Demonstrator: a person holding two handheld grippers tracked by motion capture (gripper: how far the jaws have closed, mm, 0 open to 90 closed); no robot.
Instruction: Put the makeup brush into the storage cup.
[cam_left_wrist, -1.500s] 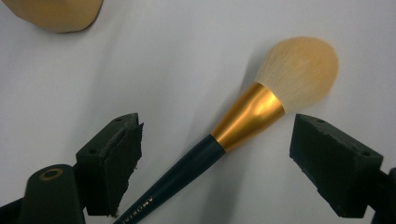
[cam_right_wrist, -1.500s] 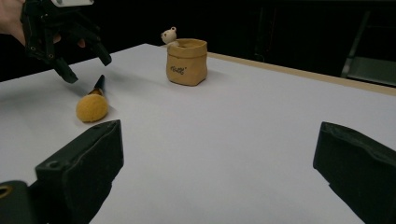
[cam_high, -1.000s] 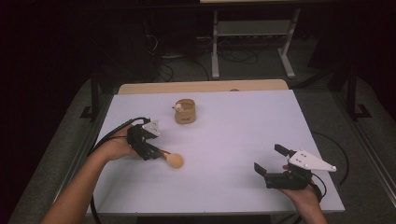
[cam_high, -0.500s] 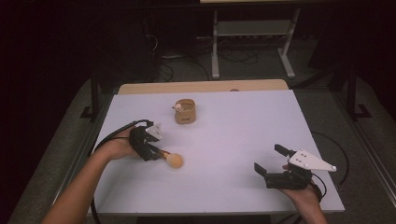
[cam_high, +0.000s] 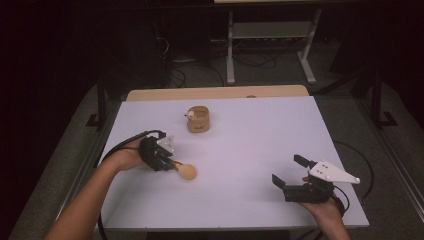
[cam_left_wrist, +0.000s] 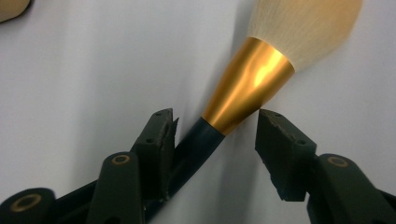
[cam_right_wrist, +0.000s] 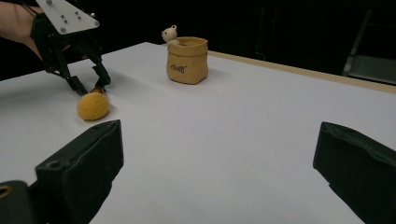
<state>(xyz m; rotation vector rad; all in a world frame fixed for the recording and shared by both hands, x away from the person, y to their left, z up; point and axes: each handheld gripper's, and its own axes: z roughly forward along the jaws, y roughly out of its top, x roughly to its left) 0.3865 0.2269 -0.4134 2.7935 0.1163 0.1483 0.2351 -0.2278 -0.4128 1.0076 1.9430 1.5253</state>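
Both jaws of the left gripper (cam_left_wrist: 212, 140) have just been closing around the makeup brush (cam_left_wrist: 252, 84), which lies on the white table (cam_high: 250, 150); one pad touches its dark handle, the other stands just clear (no grip yet). Right gripper (cam_high: 295, 175) rests wide open, well apart. Beyond sits a small tan pouch (cam_high: 198, 119).

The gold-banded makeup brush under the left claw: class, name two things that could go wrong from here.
1. The left claw has just been closing, yet only one pad touches the gold-banded makeup brush; the tapered band may squirt out.
2. The small tan bag with a toy bear stands upright nearby; a swung brush might topple it.
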